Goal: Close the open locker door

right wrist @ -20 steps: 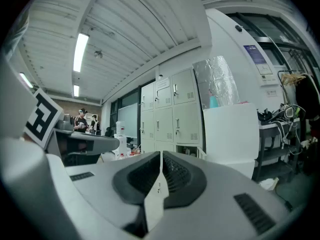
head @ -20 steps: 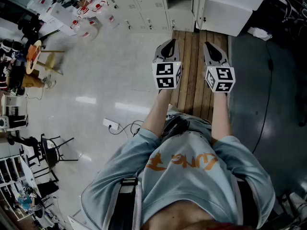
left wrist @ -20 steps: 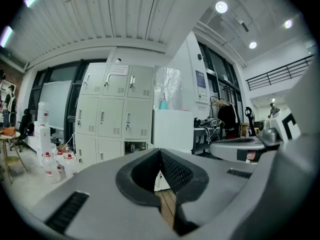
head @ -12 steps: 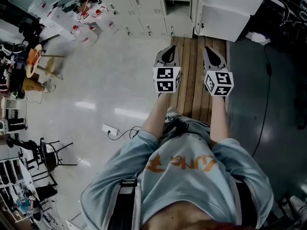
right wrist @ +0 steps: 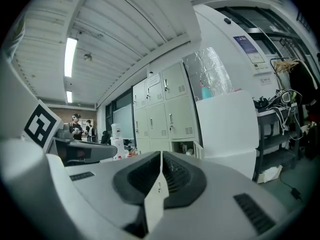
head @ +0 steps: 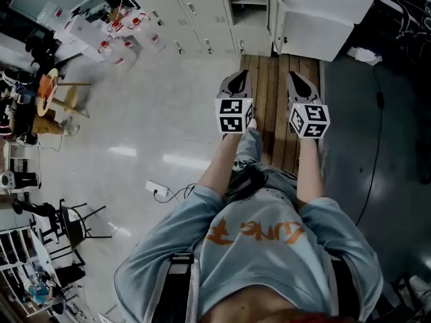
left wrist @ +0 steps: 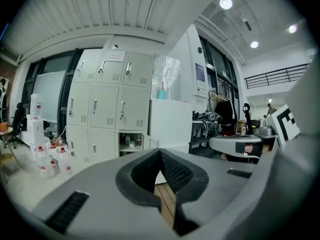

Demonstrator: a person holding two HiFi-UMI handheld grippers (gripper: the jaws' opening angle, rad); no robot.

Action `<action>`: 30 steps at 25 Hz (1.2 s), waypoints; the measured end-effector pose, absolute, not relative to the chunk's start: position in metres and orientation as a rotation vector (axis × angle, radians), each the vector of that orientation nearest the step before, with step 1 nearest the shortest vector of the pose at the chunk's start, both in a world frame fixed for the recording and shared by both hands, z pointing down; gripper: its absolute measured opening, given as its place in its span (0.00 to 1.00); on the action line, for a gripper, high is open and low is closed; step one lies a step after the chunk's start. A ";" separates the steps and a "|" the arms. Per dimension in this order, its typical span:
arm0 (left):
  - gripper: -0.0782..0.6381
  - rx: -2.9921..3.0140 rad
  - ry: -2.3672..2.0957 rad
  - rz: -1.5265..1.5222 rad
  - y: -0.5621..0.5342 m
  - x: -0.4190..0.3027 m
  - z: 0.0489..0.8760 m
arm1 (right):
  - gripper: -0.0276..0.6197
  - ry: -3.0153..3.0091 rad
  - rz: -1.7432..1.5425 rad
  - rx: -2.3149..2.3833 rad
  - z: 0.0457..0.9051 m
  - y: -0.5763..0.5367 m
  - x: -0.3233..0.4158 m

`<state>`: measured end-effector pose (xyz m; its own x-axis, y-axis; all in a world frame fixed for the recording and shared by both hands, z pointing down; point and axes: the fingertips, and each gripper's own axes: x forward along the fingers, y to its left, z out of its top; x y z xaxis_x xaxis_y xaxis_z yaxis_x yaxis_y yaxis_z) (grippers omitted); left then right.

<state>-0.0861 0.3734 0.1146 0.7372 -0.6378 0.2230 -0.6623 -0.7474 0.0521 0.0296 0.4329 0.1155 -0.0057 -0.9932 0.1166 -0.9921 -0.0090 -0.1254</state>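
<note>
At the far left, clear bottles with red caps (head: pixel 124 29) are sitting in a cluster on the pale floor (head: pixel 168 113). Nearer, a white power strip (head: pixel 156 190) is lying with its cable trailing toward the person. A bank of pale lockers (head: pixel 195 9) is lining the far wall. One bottom-row compartment (left wrist: pixel 129 141) at its right end is gaping open, and the locker door (left wrist: pixel 150 141) is swung out on the right of that opening, close to a tall white cabinet (head: pixel 316 19).

The person in the light blue shirt (head: pixel 256 247) is standing at the near end of a strip of wooden planks (head: pixel 276 93) running toward that open locker. Both tools are being held out roughly level and well apart from the door. The left gripper (left wrist: pixel 160 154) is showing its jaws clenched, tips meeting with nothing between them. Just to its right, the right gripper (right wrist: pixel 161 155) is clamped shut the same way — also empty.
</note>
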 end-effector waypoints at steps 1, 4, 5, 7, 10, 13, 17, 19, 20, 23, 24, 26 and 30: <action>0.14 2.802 -1.046 0.290 0.367 -0.082 0.120 | 0.09 2.215 -0.277 -2.214 0.121 0.427 0.032; 0.14 2.796 -0.997 0.311 0.345 -0.063 0.139 | 0.09 2.214 -0.313 -2.241 0.137 0.408 0.048; 0.14 2.796 -0.976 0.322 0.337 -0.056 0.144 | 0.09 2.211 -0.325 -2.259 0.142 0.400 0.055; 0.14 2.792 -0.939 0.345 0.317 -0.040 0.154 | 0.09 2.226 -0.334 -2.300 0.148 0.381 0.067; 0.14 2.764 -0.913 0.377 0.281 -0.022 0.166 | 0.09 2.284 -0.353 -2.311 0.156 0.344 0.076; 0.14 2.720 -0.901 0.407 0.246 -0.011 0.182 | 0.09 2.307 -0.420 -2.303 0.169 0.310 0.083; 0.14 2.649 -0.913 0.406 0.196 -0.004 0.202 | 0.09 2.325 -0.499 -2.306 0.190 0.261 0.095; 0.14 2.615 -0.912 0.400 0.171 -0.002 0.211 | 0.09 2.359 -0.543 -2.308 0.203 0.235 0.097; 0.14 2.602 -0.909 0.399 0.159 0.000 0.215 | 0.09 2.395 -0.560 -2.313 0.210 0.222 0.098; 0.14 2.569 -0.887 0.413 0.128 0.011 0.235 | 0.09 2.529 -0.585 -2.316 0.229 0.188 0.097; 0.14 2.556 -0.880 0.423 0.120 0.012 0.243 | 0.09 2.545 -0.603 -2.309 0.235 0.178 0.096; 0.14 2.533 -0.865 0.447 0.104 0.013 0.258 | 0.09 2.536 -0.652 -2.301 0.247 0.159 0.096; 0.14 2.526 -0.810 0.485 0.083 0.030 0.280 | 0.09 2.484 -0.723 -2.318 0.271 0.134 0.107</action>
